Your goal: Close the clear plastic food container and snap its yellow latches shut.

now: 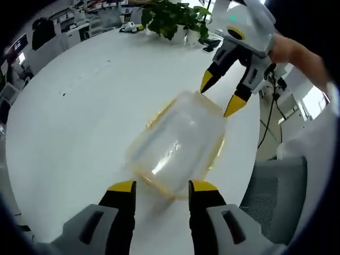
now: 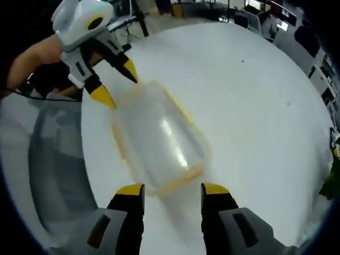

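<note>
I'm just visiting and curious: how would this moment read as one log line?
container: on white table, lid on | left gripper: open, near one end | right gripper: open, opposite end | latches: state unclear

Both views are brightly and evenly lit from above, soft glare is seen on the clear container lid (image 1: pixel 178 143) and white bench (image 1: pixel 79 117), shadows are faint, and edges are curved and slightly blurred.
</note>
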`<action>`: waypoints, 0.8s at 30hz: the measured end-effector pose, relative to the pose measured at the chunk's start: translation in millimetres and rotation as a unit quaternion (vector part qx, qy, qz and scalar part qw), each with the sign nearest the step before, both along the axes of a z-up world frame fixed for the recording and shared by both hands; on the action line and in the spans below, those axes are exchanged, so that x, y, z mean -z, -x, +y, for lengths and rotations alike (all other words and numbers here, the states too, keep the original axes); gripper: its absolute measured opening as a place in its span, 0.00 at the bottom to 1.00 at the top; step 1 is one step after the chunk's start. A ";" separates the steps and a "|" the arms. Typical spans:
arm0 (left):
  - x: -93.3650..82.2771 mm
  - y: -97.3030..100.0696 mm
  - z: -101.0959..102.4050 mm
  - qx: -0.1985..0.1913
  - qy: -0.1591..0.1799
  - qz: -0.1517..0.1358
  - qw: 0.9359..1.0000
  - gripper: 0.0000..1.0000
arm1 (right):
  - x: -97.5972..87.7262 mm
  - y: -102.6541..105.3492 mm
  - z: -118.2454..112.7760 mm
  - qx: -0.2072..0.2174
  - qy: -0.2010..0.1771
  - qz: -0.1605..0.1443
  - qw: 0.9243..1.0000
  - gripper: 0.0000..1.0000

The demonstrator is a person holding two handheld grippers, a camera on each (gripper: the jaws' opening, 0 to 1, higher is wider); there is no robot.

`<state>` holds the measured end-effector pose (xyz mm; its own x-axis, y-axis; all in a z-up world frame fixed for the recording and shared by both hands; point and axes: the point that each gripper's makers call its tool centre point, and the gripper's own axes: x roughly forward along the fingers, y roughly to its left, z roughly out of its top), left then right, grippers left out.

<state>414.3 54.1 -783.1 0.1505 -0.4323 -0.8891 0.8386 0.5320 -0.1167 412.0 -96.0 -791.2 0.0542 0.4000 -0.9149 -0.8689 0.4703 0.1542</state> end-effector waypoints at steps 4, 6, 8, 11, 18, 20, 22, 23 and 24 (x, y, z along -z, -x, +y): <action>-1.2 -1.1 0.0 0.018 -0.003 -0.002 1.000 0.38 | -1.1 1.3 2.4 -0.023 0.005 -0.005 1.000 0.41; -2.1 -1.7 -1.2 0.034 -0.007 -0.010 0.999 0.38 | -1.1 1.5 2.2 -0.038 0.010 -0.008 0.999 0.40; -1.9 -1.4 -2.3 0.056 -0.015 -0.015 0.998 0.38 | -1.6 1.3 2.0 -0.045 0.011 -0.010 0.999 0.40; -1.0 -0.8 -2.3 0.075 -0.025 -0.020 0.997 0.38 | -2.5 0.9 1.9 -0.058 0.014 -0.014 0.998 0.40; -3.6 -4.1 -2.1 0.104 -0.035 -0.035 0.993 0.37 | -4.5 -1.4 2.1 -0.093 0.025 -0.031 0.995 0.39; -3.7 -5.5 -1.4 0.115 -0.043 -0.041 0.992 0.37 | -4.9 -2.2 1.6 -0.098 0.028 -0.034 0.994 0.39; -4.6 -6.0 -2.7 0.130 -0.049 -0.052 0.989 0.36 | -5.2 -4.0 1.6 -0.102 0.030 -0.038 0.994 0.38; -5.5 -5.6 -4.1 0.137 -0.050 -0.055 0.988 0.36 | -7.0 -4.7 2.7 -0.103 0.029 -0.039 0.994 0.38; -6.4 -5.5 -5.4 0.142 -0.050 -0.059 0.987 0.36 | -7.9 -5.5 3.5 -0.102 0.027 -0.040 0.994 0.38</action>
<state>419.9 48.7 -776.7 0.1406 -0.3827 -0.9131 0.9599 0.2785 0.0311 417.5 -92.5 -783.2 0.0495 0.3609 -0.9313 -0.9556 0.2884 0.0610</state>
